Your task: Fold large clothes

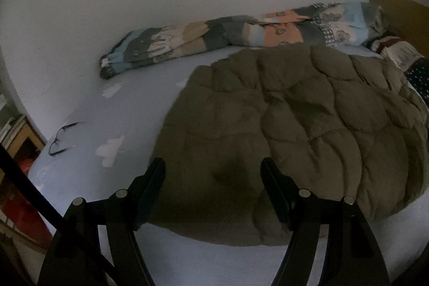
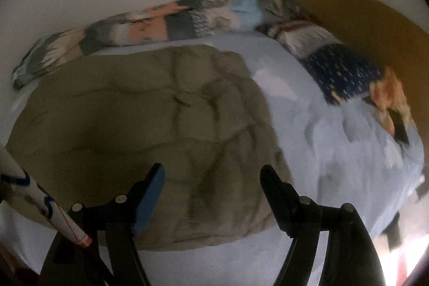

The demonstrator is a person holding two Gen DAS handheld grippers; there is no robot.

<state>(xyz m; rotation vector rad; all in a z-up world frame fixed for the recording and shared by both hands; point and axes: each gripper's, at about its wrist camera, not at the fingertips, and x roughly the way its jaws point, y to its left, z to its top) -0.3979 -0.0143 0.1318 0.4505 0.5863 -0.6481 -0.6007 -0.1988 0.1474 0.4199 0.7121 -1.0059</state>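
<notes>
A large olive-brown quilted coat (image 1: 289, 130) lies bunched on the pale blue bed sheet (image 1: 88, 111). My left gripper (image 1: 213, 165) hovers open over the coat's near left edge, with nothing between its black fingers. In the right wrist view the same coat (image 2: 150, 119) fills the left and middle, and my right gripper (image 2: 213, 170) stands open above its near right part. One right finger carries a blue pad (image 2: 150, 203). Neither gripper presses on the fabric.
A rolled patchwork quilt (image 1: 241, 34) lies along the white wall at the back. A dark blue dotted pillow (image 2: 346, 77) and orange fabric (image 2: 388, 98) sit at the headboard (image 2: 370, 18). A pair of glasses (image 1: 60, 138) rests on the sheet at left. A white sleeve (image 2: 40, 200) crosses the lower left.
</notes>
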